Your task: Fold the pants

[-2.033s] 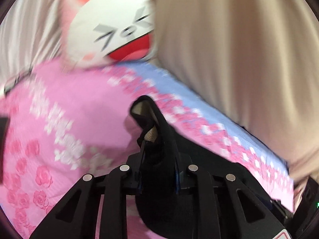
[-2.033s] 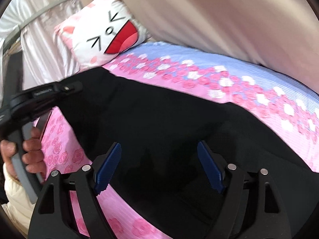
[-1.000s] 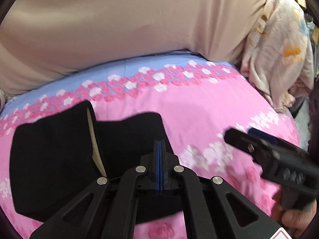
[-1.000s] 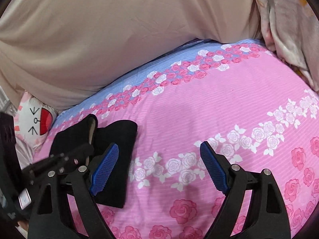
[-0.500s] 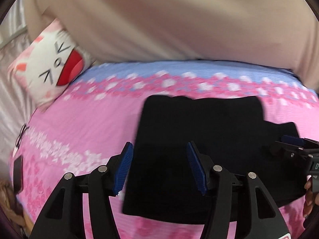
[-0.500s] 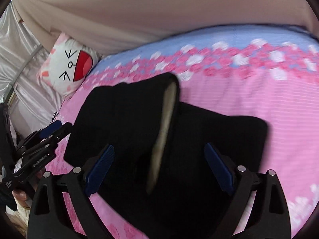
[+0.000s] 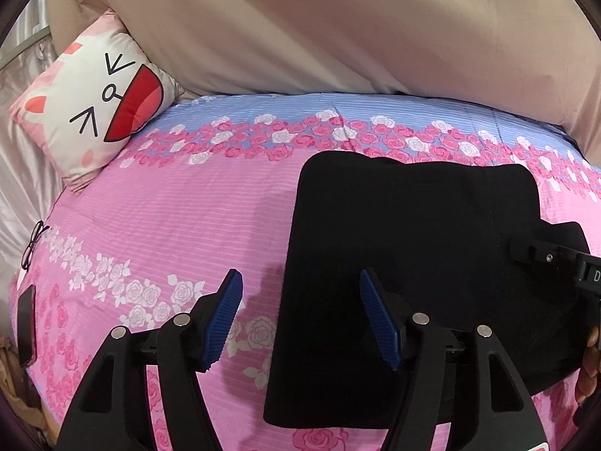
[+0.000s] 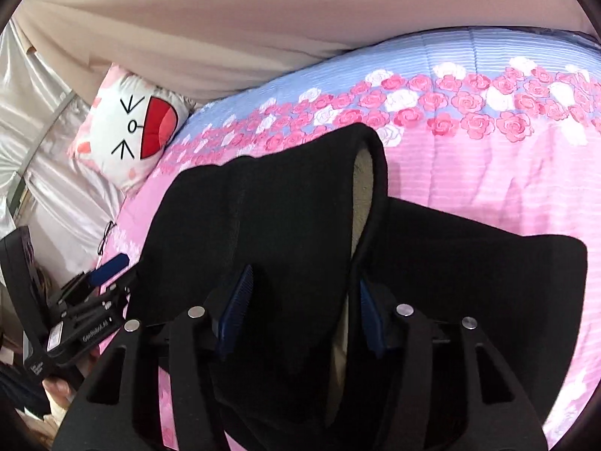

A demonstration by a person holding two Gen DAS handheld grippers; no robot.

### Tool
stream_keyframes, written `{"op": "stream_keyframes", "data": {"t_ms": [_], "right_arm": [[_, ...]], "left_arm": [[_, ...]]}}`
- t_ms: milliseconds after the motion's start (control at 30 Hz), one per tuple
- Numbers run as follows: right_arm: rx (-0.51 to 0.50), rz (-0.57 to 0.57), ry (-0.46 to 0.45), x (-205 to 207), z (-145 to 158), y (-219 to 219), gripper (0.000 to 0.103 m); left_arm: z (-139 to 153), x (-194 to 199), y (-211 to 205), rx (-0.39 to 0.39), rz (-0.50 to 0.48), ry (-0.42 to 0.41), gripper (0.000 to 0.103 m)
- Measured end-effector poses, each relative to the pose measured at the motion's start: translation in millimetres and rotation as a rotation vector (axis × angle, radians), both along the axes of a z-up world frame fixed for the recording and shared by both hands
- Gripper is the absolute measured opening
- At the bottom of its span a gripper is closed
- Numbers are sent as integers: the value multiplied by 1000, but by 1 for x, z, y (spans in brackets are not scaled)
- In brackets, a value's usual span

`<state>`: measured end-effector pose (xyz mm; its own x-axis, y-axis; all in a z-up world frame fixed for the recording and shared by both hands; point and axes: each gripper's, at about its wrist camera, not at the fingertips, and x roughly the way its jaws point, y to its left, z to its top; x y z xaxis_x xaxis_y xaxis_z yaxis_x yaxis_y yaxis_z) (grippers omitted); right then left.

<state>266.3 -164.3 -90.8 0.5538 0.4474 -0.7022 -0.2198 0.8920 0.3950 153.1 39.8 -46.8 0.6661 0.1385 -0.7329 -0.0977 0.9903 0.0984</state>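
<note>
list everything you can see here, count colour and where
pants: one, black, pale lining, folded on the bed, right of centre
bedspread: one, pink with roses and a blue band, under everything
cushion: one, white and pink cartoon face, far left corner of the bed
curtain: one, beige, behind the bed
glasses: one pair, dark frame, left edge of the bed
phone: one, black, left edge of the bed, nearer than the glasses
left tongs: open, over the pants' left edge
right tongs: open, astride a raised fold of the pants
</note>
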Motion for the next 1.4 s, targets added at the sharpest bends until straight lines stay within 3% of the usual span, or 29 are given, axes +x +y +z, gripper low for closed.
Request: {"op": "stream_keyframes", "data": {"t_ms": [100, 267, 433, 533, 633, 800, 833, 867, 900, 1100, 1133, 1167, 1233, 1333, 1400], "right_arm": [[50, 9, -39, -10, 18, -1, 18], [71, 17, -138, -35, 64, 0, 14], [81, -48, -239, -76, 105, -37, 8], [70, -139, -244, -96, 104, -73, 5], [57, -186, -176, -105, 77, -104, 5], [186, -133, -32, -94, 30, -102, 23], [191, -109, -22, -89, 26, -94, 39], [191, -83, -9, -81, 22, -83, 67], [182, -66, -8, -76, 21, -75, 78], [21, -40, -1, -50, 6, -36, 80], [16, -38, -19, -50, 6, -33, 78], [15, -25, -29, -50, 5, -28, 55], [34, -10, -7, -46, 0, -18, 29], [69, 6, -34, -48, 8, -11, 15], [86, 12, -69, -54, 21, -11, 13]], "left_arm": [[1, -1, 1, 6, 1, -1, 63], [7, -7, 5, 1, 14, -14, 63], [24, -19, 15, -6, 32, -54, 64], [29, -23, 21, -11, 47, -70, 69], [26, -21, 21, -9, 61, -56, 69], [17, -20, 12, -11, 46, -25, 69], [17, -21, 10, -9, 42, -24, 69], [17, -22, 7, -6, 36, -22, 69], [16, -22, 5, -4, 31, -21, 69], [13, -26, 6, 5, 13, -2, 69], [12, -26, 9, 6, 17, -2, 69], [11, -26, 11, 5, 20, 0, 69], [8, -23, 15, -2, 30, 8, 69], [4, -18, 18, -31, 35, 24, 69], [5, -15, 17, -58, 16, 29, 69]]}}
